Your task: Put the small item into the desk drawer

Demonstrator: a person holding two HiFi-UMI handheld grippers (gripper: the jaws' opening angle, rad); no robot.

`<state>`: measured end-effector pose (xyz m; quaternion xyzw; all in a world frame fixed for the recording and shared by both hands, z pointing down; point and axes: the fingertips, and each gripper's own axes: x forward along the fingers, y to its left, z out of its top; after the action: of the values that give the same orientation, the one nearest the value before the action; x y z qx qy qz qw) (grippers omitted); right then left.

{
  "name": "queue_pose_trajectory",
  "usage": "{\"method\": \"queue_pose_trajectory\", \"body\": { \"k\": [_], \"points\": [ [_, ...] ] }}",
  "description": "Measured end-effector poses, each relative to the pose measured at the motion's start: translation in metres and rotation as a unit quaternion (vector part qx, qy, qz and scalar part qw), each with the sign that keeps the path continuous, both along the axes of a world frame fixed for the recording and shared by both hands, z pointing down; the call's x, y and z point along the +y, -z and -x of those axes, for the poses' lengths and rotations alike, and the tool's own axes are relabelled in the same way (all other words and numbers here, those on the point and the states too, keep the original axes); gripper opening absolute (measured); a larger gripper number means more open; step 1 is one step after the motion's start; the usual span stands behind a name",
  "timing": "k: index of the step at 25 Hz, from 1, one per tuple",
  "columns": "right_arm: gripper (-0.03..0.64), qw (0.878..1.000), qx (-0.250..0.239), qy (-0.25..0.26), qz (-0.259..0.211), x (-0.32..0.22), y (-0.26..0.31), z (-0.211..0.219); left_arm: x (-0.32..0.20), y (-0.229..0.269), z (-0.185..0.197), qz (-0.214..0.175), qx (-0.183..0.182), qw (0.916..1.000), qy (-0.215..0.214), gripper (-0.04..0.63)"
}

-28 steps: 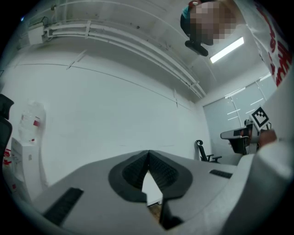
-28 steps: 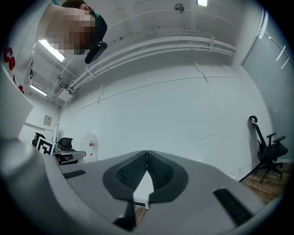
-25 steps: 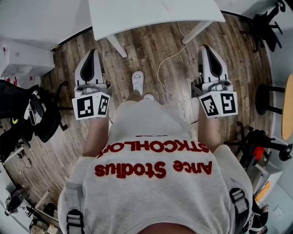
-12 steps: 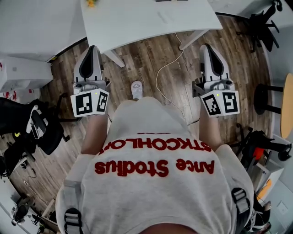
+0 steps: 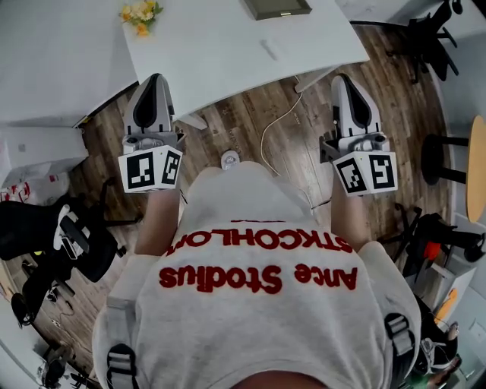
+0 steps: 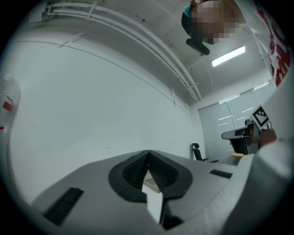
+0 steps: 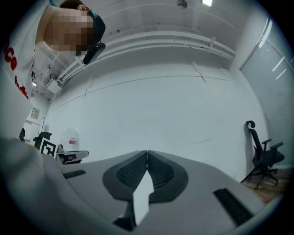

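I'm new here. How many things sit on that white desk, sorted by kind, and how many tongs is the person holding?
Bunch of yellow flowers: 1
Dark frame: 1
Small pale item: 1
Tongs: 2, the left tongs and the right tongs
Total: 5

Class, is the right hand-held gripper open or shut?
Shut: the right hand-held gripper has its jaws meeting at the tips, with nothing between them.

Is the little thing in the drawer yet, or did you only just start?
Nothing looks done yet. The left claw and right claw are both shut and empty, near the white desk. A small pale thing lies on it. Left to do: pick it up, find the drawer, which no view shows, and put it in.
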<state>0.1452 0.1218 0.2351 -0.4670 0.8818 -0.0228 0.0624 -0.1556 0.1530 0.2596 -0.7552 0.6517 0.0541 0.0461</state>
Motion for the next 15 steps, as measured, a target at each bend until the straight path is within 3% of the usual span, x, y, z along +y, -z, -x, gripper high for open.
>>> {"method": "queue_pose_trajectory", "body": {
  "k": [9, 15],
  "points": [
    [0.006, 0.999, -0.005, -0.03, 0.015, -0.034, -0.006, 0.021, -0.043, -0.004, 0.025, 0.003, 0.008, 0.9997, -0.023, 0.008],
    [0.006, 0.999, 0.006, -0.026, 0.038, -0.043, -0.018, 0.03, -0.048, -0.024, 0.035, 0.023, 0.027, 0.9993, -0.014, 0.008]
  ]
}}
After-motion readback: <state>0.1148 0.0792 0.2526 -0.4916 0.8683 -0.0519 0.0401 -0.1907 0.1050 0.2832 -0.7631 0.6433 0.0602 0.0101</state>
